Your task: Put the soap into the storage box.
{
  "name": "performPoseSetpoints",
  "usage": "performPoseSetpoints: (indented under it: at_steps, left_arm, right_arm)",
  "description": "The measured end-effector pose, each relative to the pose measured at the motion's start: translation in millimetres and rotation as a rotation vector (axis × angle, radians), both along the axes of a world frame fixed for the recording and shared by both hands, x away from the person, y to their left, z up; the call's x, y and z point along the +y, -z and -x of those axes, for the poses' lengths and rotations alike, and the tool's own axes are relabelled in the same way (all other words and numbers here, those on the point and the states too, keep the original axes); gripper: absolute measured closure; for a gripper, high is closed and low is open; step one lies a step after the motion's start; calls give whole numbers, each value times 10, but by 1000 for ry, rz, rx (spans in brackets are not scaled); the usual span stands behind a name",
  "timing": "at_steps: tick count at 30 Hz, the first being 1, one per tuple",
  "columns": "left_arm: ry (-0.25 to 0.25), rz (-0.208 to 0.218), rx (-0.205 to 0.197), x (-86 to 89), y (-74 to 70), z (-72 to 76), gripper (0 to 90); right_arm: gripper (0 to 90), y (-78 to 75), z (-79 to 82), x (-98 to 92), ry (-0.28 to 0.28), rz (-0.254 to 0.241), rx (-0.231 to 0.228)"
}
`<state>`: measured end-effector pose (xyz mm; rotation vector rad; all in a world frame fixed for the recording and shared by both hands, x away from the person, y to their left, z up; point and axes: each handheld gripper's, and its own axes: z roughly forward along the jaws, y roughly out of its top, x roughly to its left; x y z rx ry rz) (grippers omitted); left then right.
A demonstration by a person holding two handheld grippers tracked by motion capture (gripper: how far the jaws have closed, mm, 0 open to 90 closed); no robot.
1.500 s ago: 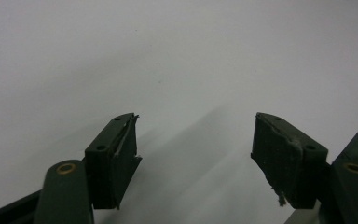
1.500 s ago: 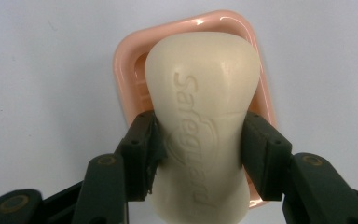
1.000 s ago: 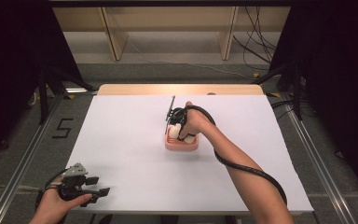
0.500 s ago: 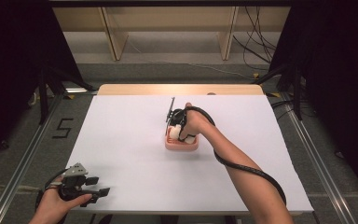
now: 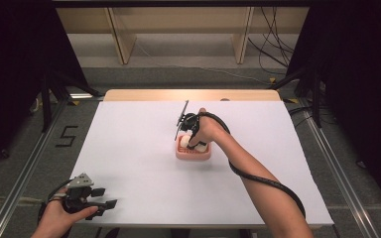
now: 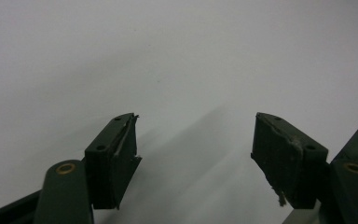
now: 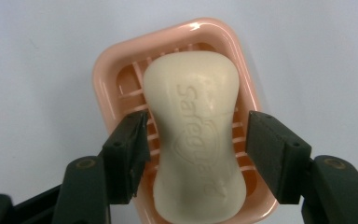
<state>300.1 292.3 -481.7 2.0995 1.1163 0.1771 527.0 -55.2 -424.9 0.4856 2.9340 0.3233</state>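
A cream soap bar [image 7: 195, 140] lies lengthwise in a pink soap dish [image 7: 108, 88] near the middle of the white tabletop [image 5: 144, 148], slightly toward 1 o'clock from centre. The right gripper [image 7: 193, 144] points down over it; its jaws have just been opening and now stand apart on either side of the bar, with a gap visible at each pad (so nothing is gripped). The left gripper [image 6: 193, 144] rests at the tabletop's 7 o'clock corner, jaws spread wide with only bare white surface between them
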Motion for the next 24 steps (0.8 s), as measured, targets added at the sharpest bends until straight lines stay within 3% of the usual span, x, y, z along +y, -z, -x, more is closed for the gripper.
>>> performPoseSetpoints:
  at_steps: [2,4,5,7,11,18,21,22,23,24]
  left_arm:
    - [-6,9,-1,-7,2,3,304]
    - [-3,1,2,-3,0,2,304]
    - [-3,-1,2,-3,0,2,304]
    - [2,-2,-1,-2,1,-1,305]
    - [-3,2,5,-4,6,0,304]
    - [-1,-13,13,-2,-2,1,304]
    - [-3,-12,6,-1,-3,1,304]
    - [-3,-12,6,-1,-3,1,304]
    - [-4,-14,5,-5,3,-4,304]
    - [-4,-14,5,-5,3,-4,304]
  right_arm:
    - [389,-26,55,6,39,-4,15]
    - [373,-45,54,-8,14,-12,-10]
    - [367,-51,99,-7,60,-20,7]
    - [356,-67,124,-22,54,-35,-14]
    - [335,-88,235,-53,110,-81,4]
    - [352,-50,651,-305,204,-182,-42]
    - [419,27,899,-458,236,-227,-27]
    - [419,27,899,-458,236,-227,-27]
    - [456,114,1094,-561,250,-249,-5]
    - [472,176,1182,-610,246,-256,-5]
